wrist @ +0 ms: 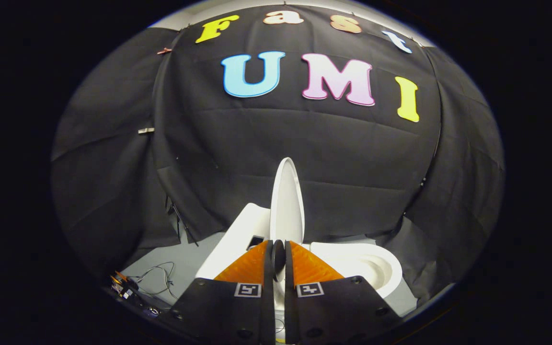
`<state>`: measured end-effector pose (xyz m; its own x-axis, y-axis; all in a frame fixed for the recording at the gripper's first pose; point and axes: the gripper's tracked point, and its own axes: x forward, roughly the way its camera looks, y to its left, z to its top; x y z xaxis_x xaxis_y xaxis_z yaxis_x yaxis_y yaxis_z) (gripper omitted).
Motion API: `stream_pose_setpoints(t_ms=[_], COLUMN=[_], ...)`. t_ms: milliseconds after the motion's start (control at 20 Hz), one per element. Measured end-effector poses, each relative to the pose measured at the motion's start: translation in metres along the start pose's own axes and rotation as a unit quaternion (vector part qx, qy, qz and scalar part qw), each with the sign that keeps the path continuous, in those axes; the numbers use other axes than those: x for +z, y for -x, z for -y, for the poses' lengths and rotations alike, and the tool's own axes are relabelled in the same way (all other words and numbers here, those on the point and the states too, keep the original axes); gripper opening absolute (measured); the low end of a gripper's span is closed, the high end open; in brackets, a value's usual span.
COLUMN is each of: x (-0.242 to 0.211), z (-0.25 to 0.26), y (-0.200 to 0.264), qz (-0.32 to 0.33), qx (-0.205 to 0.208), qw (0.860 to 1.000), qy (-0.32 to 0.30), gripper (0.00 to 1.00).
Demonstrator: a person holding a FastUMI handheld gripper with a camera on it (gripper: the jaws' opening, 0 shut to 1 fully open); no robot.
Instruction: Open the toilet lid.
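— Fingers [279, 258]? How do they sit?
— Nearly closed, both pressing the edge of the toilet lid [287, 201], which stands upright between them, beside the open toilet bowl [372, 268].

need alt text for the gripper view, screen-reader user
The claw is closed on the edge of a white toilet lid, which stands raised upright just ahead of it. The open toilet bowl lies to the right of the lid, with black cloth behind and loose cables on the grey floor.
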<state>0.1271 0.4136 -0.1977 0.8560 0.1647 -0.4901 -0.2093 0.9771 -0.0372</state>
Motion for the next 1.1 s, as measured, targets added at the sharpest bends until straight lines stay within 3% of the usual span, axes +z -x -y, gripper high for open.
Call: stream_pose_setpoints(t_ms=[250, 350, 500, 700, 1100], x=[-0.001, -0.003, 0.003, 0.009, 0.060], z=[0.008, 0.010, 0.017, 0.020, 0.073], y=[0.001, 0.007, 0.021, 0.037, 0.089], qz=[0.015, 0.019, 0.039, 0.049, 0.105], qx=[-0.021, -0.022, -0.027, -0.001, 0.008], qw=[0.999, 0.999, 0.999, 0.999, 0.994], qy=[0.023, 0.017, 0.022, 0.001, -0.032], gripper=[0.14, 0.20, 0.54, 1.00, 0.99])
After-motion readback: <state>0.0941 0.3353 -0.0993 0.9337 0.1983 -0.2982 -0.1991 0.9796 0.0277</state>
